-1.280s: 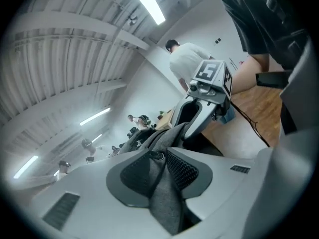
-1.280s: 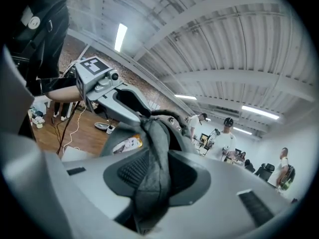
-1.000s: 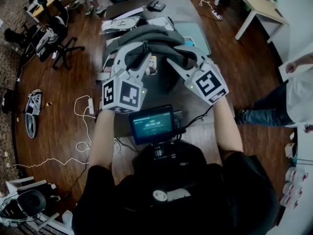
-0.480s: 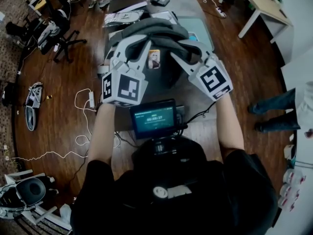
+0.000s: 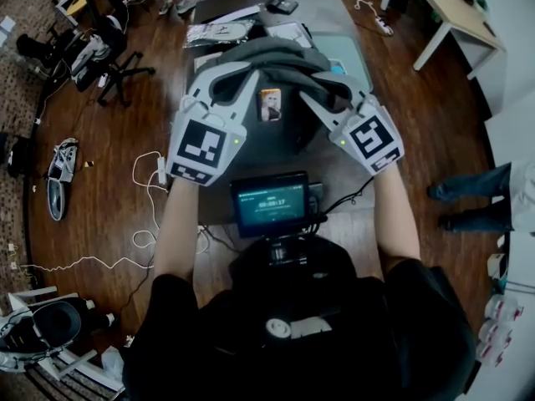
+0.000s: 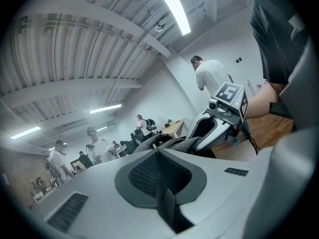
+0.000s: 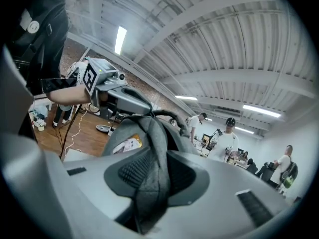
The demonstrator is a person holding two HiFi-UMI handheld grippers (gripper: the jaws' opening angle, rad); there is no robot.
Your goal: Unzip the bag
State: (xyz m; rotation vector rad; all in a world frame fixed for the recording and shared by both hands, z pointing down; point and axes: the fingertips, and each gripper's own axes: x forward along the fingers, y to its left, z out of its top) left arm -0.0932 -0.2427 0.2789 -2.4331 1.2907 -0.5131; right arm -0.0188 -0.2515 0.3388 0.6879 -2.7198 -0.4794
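A grey backpack [image 5: 280,53] stands on the table with a small picture tag [image 5: 270,104] on its front. My left gripper [image 5: 236,75] is at the bag's top left. Its jaws have just been closing and now pinch a thin dark pull strap [image 6: 167,203] that runs between the pads in the left gripper view [image 6: 158,151]. At the top right, my right gripper [image 5: 323,83] has also just been closing and clamps a fold of grey bag fabric [image 7: 154,183] between its pads [image 7: 152,158]. Each gripper shows in the other's view, across the bag's top.
The bag rests on a grey table [image 5: 330,170] with papers [image 5: 217,32] and a teal mat [image 5: 344,57] behind it. A small screen [image 5: 270,201] sits below my grippers. Office chairs [image 5: 92,53] and floor cables [image 5: 146,182] lie left; a person's legs [image 5: 468,199] stand right.
My left gripper has rolled and risen a little, and its jaws have closed on the dark strap. The right gripper has stayed on the fabric. The person at right has stepped further away.
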